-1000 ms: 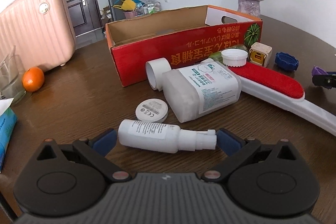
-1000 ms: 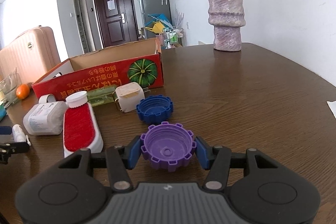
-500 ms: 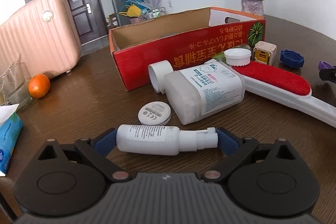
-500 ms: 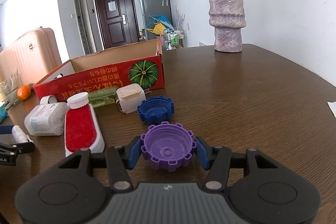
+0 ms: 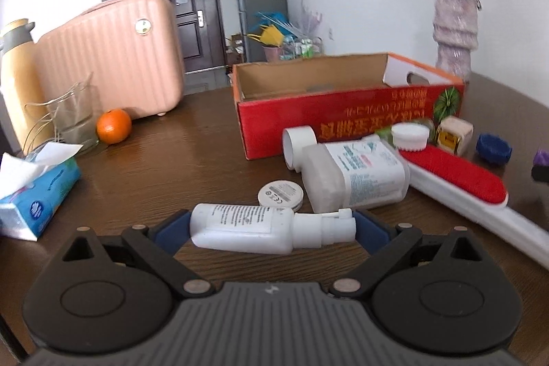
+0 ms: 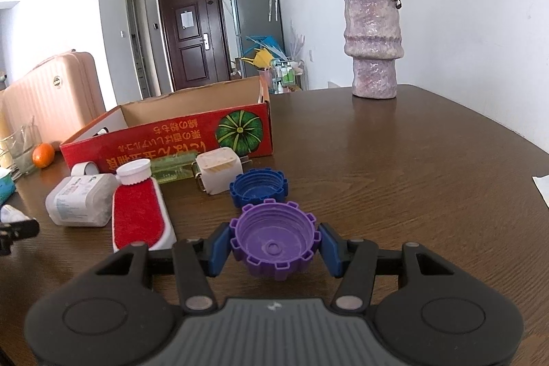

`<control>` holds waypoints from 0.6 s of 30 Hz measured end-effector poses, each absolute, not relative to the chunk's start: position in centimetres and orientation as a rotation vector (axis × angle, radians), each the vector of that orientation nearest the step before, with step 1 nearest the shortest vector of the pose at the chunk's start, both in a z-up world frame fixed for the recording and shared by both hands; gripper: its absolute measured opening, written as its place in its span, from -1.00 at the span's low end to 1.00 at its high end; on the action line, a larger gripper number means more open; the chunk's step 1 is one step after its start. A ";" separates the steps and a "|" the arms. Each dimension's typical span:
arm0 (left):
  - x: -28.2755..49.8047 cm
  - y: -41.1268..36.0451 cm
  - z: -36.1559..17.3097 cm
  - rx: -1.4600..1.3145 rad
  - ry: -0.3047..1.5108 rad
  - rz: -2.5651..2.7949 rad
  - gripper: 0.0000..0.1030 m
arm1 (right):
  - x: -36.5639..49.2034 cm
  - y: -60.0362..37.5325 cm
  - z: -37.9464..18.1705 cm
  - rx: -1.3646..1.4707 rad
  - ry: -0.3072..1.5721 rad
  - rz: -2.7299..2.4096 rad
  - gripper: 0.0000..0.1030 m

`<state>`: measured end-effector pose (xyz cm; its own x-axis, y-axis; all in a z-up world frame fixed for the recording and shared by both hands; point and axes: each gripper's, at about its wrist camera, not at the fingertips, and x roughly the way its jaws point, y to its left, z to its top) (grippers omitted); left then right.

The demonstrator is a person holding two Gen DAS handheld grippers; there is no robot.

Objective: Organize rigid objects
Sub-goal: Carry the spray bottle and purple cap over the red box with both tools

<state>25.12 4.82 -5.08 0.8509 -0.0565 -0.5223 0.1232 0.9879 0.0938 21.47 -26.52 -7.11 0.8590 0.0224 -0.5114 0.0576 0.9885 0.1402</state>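
Two tongs, each clamped on something. My left tongs (image 5: 272, 228) hold a white spray bottle (image 5: 255, 227) lengthwise at the lower centre of the left wrist view, one blue pad against its base, the other against its nozzle end; it looks raised off the table (image 5: 171, 167). Just behind it lies a small white round tin (image 5: 280, 193), and beside that a large white bottle (image 5: 357, 177) on its side, with a white tape roll (image 5: 298, 146) touching its neck end. To the right, a red lint brush (image 5: 453, 179) runs toward the lower right edge, a white cap (image 5: 410, 134) at its far tip. Behind them stands the open red cardboard box (image 5: 346, 119).

My right tongs (image 6: 274, 244) grip a purple cap (image 6: 274, 240), open side up, at the centre of the right wrist view. Just beyond it sits a blue cap (image 6: 258, 187) on the table, then a cream cube-shaped item (image 6: 219, 174) and a green transparent piece (image 6: 171, 170) near the box front. In the upper right a purple vase (image 6: 373, 47) of dried roses stands on the table. At far left an orange (image 6: 43, 155) rests beside a glass.
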 end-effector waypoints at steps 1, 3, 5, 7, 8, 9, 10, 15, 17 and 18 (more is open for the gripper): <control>24.9 4.9 -4.9 0.112 0.541 -0.088 0.94 | 21.4 -26.5 -7.1 0.152 0.535 -0.017 0.04; 24.5 4.9 -4.5 0.093 0.531 -0.072 0.94 | 21.4 -26.5 -7.0 0.151 0.532 -0.011 0.04; 24.0 5.0 -4.0 0.070 0.521 -0.062 0.94 | 21.2 -26.5 -6.9 0.148 0.526 -0.005 0.04; 23.6 5.0 -3.6 0.054 0.510 -0.052 0.94 | 21.1 -26.3 -6.8 0.143 0.520 0.004 0.04; 23.4 4.9 -3.4 0.046 0.506 -0.047 0.94 | 21.0 -26.2 -6.6 0.139 0.516 0.012 0.04; 23.2 4.7 -3.2 0.041 0.505 -0.046 0.94 | 21.0 -26.1 -6.5 0.134 0.512 0.019 0.04; 23.0 4.6 -3.0 0.033 0.501 -0.046 0.94 | 20.8 -26.0 -6.3 0.129 0.508 0.025 0.04; 22.4 3.6 -1.8 0.010 0.470 -0.042 0.94 | 20.6 -25.5 -5.0 0.123 0.480 0.064 0.04; 22.1 3.3 -1.1 -0.006 0.452 -0.044 0.94 | 20.6 -25.1 -4.3 0.111 0.463 0.079 0.04; 22.0 3.1 -0.7 -0.011 0.445 -0.045 0.94 | 20.6 -25.0 -4.0 0.105 0.455 0.086 0.04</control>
